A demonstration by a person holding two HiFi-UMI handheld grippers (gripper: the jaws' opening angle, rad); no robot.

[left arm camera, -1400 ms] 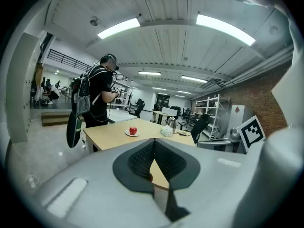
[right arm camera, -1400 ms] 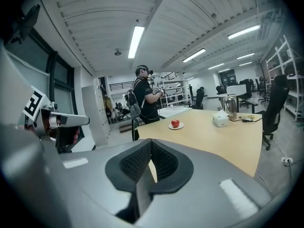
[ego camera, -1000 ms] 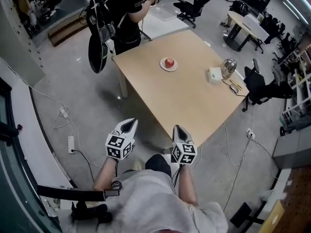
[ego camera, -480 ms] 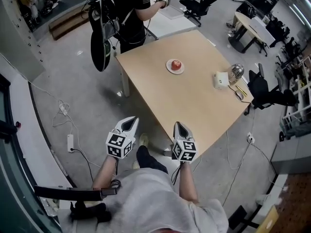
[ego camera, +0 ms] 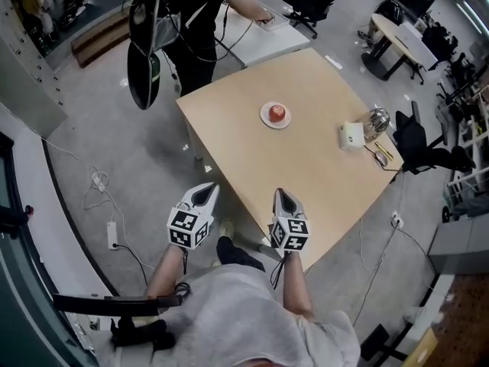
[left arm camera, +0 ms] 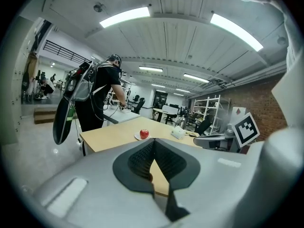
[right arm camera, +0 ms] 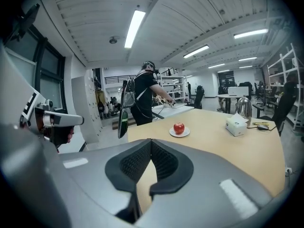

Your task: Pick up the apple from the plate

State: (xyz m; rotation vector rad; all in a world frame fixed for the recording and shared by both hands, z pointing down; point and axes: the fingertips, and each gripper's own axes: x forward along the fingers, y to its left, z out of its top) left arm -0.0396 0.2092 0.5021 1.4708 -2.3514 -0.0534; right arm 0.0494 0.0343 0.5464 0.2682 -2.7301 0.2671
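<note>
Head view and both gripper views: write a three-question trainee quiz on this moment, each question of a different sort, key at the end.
1. True or false: the apple sits on a white plate on the wooden table.
2. Pick one. The right gripper has its tongs: A) open around the apple; B) shut, with nothing between them; C) shut on the plate.
3. Fill in: near the table's far right edge, the white box stands beside a shiny metal ___.

Key
1. True.
2. B. The apple is far ahead of the tongs, untouched.
3. Kettle.
</note>
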